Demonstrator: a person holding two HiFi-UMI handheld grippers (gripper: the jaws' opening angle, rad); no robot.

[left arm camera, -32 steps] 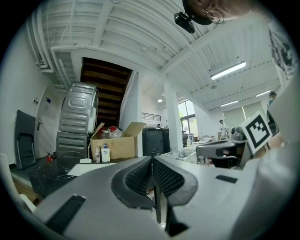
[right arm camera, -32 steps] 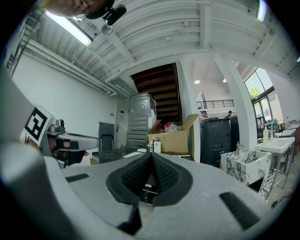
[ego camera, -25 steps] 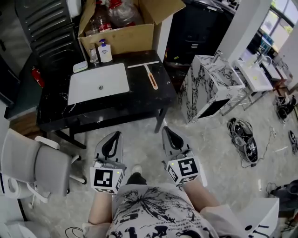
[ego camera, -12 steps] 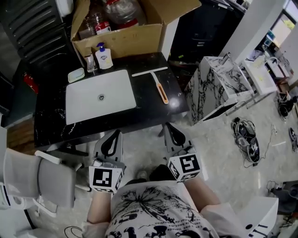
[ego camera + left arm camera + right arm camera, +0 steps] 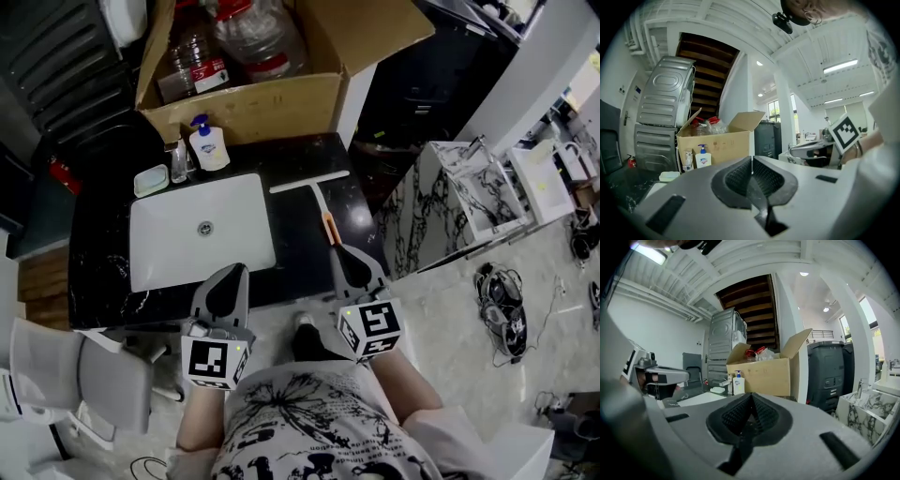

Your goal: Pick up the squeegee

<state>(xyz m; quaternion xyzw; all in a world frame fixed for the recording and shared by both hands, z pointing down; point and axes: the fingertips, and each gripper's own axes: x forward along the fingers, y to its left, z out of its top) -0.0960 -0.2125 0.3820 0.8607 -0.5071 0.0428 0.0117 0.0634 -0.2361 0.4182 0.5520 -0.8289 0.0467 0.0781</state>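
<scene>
The left claw (image 5: 231, 274) and the right claw (image 5: 345, 251) are both closed and empty, so the right one, just below the squeegee (image 5: 317, 199) at the frame's centre, should probably open wide before gripping it.

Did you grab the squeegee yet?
Not yet. The squeegee lies flat on the black table, untouched. The left tongs and right tongs are both shut and empty, and the right tongs are the ones nearer its orange handle. Left to do: open, grip the handle, lift.
</scene>
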